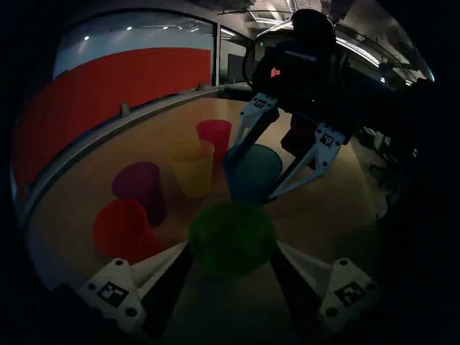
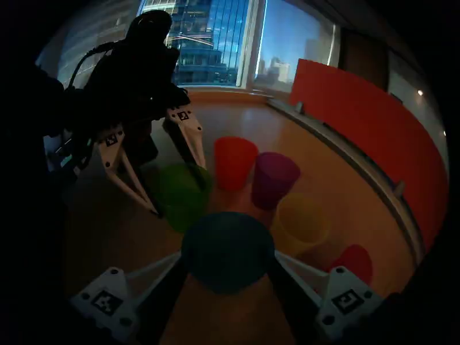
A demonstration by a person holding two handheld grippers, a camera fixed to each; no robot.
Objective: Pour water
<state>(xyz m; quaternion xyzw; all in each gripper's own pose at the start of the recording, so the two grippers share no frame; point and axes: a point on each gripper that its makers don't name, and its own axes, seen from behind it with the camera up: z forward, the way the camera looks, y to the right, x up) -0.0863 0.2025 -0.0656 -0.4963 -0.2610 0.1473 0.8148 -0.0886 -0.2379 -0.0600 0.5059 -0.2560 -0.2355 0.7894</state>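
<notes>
- The left gripper (image 1: 230,247) is seen from behind in the left gripper view; its fingers (image 1: 172,276) are spread to the width of a green cup (image 1: 233,233) and pressed against its two sides.
- The green cup is held upright, low over the wooden worktop (image 1: 322,213); its contents cannot be made out in the dim light.
- The right gripper (image 2: 228,257) is shown in the right gripper view with its fingers (image 2: 167,282) likewise closed onto the sides of a teal cup (image 2: 227,247), also upright.
- The two held cups are brought close together, the teal one just beyond the green one in the left gripper view; whether their rims touch cannot be told.
- Four further cups are stood on the worktop beside the held pair: an orange-red cup (image 1: 121,230), a purple cup (image 1: 141,187) just beside it, a yellow cup (image 1: 192,167) and, farthest off, a red cup (image 1: 215,135) partly hidden by the yellow one.
- A person (image 1: 310,63) is seen only as a dark outline behind the right gripper.
- The worktop is bordered by a red wall panel (image 1: 115,86); tall buildings are visible through a window (image 2: 218,40).
</notes>
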